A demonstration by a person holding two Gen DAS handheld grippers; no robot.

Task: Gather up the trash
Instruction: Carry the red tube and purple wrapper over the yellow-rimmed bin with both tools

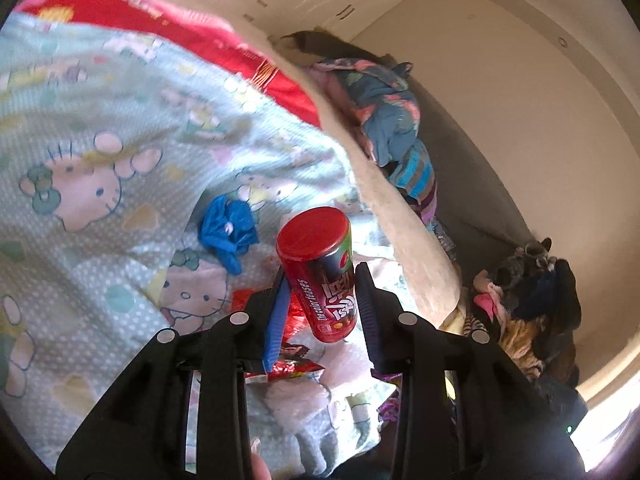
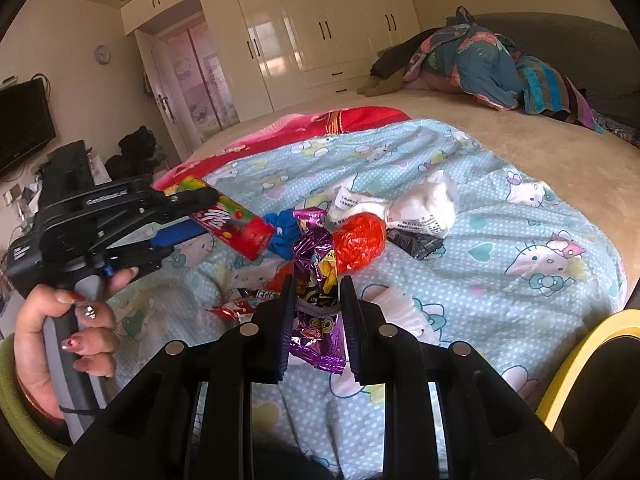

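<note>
One red candy tube (image 1: 320, 276), clamped in left tongs (image 1: 320, 304) above the bed (image 2: 520, 152). One purple wrapper (image 2: 316, 320), gripped in right tongs (image 2: 314, 316). On the bedsheet (image 2: 500, 280): one orange bag (image 2: 358, 246), one white wrapper (image 2: 416, 208), one black packet (image 2: 416, 242), one blue scrap (image 2: 286, 232).

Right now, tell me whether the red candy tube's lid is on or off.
On. The red cap covers the end of the candy tube, held in the left gripper.

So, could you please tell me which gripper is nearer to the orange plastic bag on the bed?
Right. The right gripper, shut on a purple wrapper, sits just below the orange plastic bag. The left gripper holds a red candy tube farther off, to the bag's left.
</note>
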